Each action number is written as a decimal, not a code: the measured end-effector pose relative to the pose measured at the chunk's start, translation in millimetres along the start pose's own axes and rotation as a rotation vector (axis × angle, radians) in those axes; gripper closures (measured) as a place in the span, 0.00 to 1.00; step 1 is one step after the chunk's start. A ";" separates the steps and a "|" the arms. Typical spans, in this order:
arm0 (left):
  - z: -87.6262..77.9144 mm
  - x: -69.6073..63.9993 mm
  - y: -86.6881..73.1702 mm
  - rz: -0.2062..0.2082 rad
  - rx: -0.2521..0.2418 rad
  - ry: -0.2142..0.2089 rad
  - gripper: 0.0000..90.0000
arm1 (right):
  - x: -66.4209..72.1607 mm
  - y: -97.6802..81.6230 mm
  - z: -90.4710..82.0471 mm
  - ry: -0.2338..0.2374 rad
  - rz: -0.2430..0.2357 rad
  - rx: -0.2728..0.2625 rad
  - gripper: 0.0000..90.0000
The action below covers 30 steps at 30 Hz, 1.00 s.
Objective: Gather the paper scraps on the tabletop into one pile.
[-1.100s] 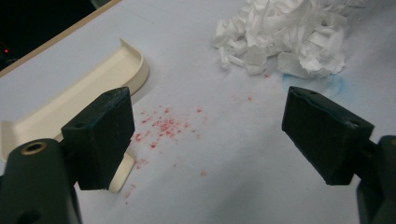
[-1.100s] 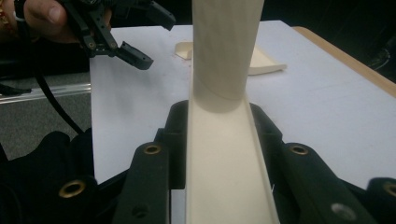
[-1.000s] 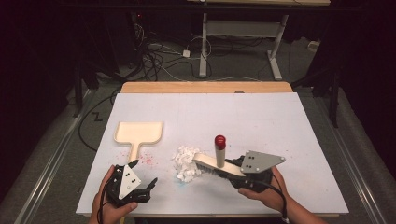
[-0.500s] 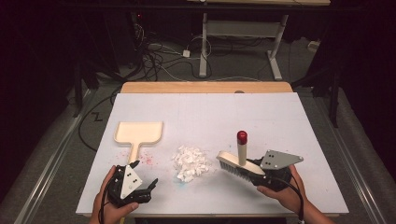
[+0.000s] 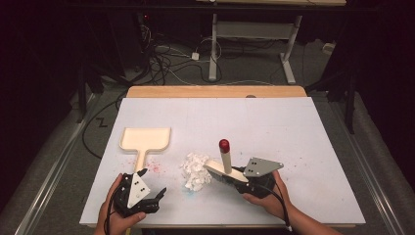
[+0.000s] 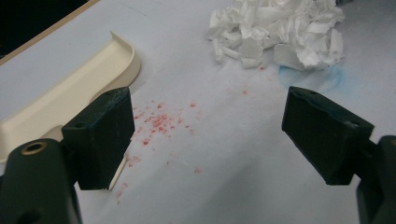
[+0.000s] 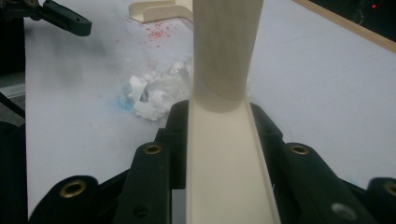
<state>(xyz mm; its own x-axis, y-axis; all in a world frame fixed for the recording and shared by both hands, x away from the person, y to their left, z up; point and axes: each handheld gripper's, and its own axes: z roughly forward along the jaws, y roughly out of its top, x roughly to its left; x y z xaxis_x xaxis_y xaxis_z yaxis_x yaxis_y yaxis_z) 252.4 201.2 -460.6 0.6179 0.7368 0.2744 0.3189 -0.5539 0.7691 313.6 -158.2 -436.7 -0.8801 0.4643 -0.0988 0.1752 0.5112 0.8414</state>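
Right claw [image 5: 241, 175] clamps the brush [image 5: 224, 170], its head just right of the paper pile [image 5: 195, 170] mid-worktop. Dustpan [image 5: 145, 139] lies left of the pile, handle toward the wide-open, empty left claw [image 5: 154, 195].

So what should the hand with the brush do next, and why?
Probably sweep the brush left, pushing the paper scraps toward the dustpan. The right gripper is clamped on the brush, whose bristles sit just right of the pile, and the dustpan lies farther left on the table. The left gripper is open beside the dustpan's handle.
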 end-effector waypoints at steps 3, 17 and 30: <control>-1.4 -0.7 -0.3 0.001 -0.003 -0.001 0.19 | 2.9 2.5 -2.1 0.000 -0.008 -0.005 0.76; -0.4 -0.2 1.2 0.000 -0.004 0.002 0.19 | -24.4 1.3 -52.3 -0.179 0.080 -0.104 0.76; 1.5 0.2 -0.8 -0.002 0.004 -0.007 0.19 | -24.0 7.9 45.1 -0.342 0.068 -0.052 0.76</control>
<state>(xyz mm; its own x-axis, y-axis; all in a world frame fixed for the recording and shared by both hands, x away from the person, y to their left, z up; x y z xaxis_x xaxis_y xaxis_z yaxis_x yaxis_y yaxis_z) 253.4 201.1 -462.1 0.6227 0.7348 0.2688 0.3231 -0.5544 0.7670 356.0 -132.7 -451.6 -0.6668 0.7160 -0.2066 0.1982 0.4376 0.8771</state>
